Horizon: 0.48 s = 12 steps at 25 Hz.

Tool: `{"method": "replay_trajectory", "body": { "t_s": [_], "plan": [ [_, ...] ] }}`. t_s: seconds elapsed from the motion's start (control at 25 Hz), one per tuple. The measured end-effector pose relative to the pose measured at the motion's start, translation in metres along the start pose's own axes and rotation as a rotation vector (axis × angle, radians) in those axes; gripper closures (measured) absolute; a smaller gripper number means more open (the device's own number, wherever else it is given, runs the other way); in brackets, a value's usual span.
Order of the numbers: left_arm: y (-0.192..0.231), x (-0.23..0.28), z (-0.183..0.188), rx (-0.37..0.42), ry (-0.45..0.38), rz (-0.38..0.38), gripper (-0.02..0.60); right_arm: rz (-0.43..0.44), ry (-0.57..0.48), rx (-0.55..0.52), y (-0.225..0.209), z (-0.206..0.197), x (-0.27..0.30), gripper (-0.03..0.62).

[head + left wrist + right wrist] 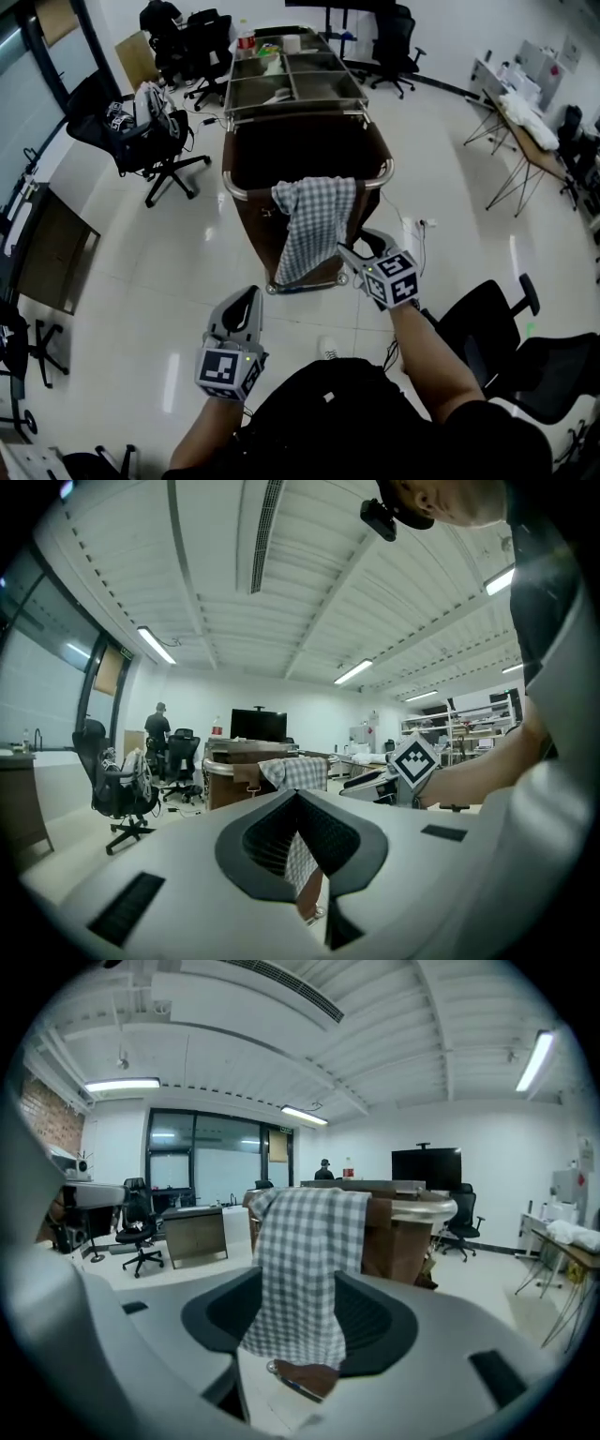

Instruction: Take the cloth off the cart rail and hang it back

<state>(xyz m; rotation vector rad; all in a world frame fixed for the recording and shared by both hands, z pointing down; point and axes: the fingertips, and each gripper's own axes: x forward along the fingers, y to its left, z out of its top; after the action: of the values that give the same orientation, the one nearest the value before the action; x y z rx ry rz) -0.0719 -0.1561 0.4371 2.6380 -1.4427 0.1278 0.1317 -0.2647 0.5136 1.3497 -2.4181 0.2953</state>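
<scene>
The checked cloth [314, 225] is seen draped over the cart rail [239, 192] at centre frame, its free end hanging down the front of the brown cart [258, 239]. The right tool [364, 246] is held at the cloth's lower right edge, jaws spread wide and nothing pinched. The left tool [246, 295] is kept at lower left, clenched on nothing. Removal is judged not yet begun, so lifting off and rehanging remain. No legible writing is shown, only square markers on the tools.
</scene>
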Motion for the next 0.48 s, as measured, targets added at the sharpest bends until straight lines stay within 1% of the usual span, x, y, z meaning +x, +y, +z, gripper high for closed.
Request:
{"method": "replay_trajectory", "body": {
  "t_s": [0.16, 0.32, 0.4, 0.48],
  "plan": [
    [0.007, 0.019, 0.004, 0.003, -0.006, 0.044, 0.581, 0.003, 0.016, 0.005, -0.031, 0.003, 0.031, 0.326],
    [0.008, 0.039, 0.006, 0.007, 0.003, 0.067, 0.581, 0.018, 0.02, 0.024, -0.052, 0.007, 0.053, 0.326],
    [0.01, 0.049, 0.005, 0.017, 0.008, 0.077, 0.581, 0.043, 0.013, 0.026, -0.056, 0.009, 0.06, 0.326],
    [0.012, 0.057, 0.003, 0.016, 0.005, 0.088, 0.581, 0.085, 0.001, 0.014, -0.051, 0.013, 0.065, 0.326]
  ]
}}
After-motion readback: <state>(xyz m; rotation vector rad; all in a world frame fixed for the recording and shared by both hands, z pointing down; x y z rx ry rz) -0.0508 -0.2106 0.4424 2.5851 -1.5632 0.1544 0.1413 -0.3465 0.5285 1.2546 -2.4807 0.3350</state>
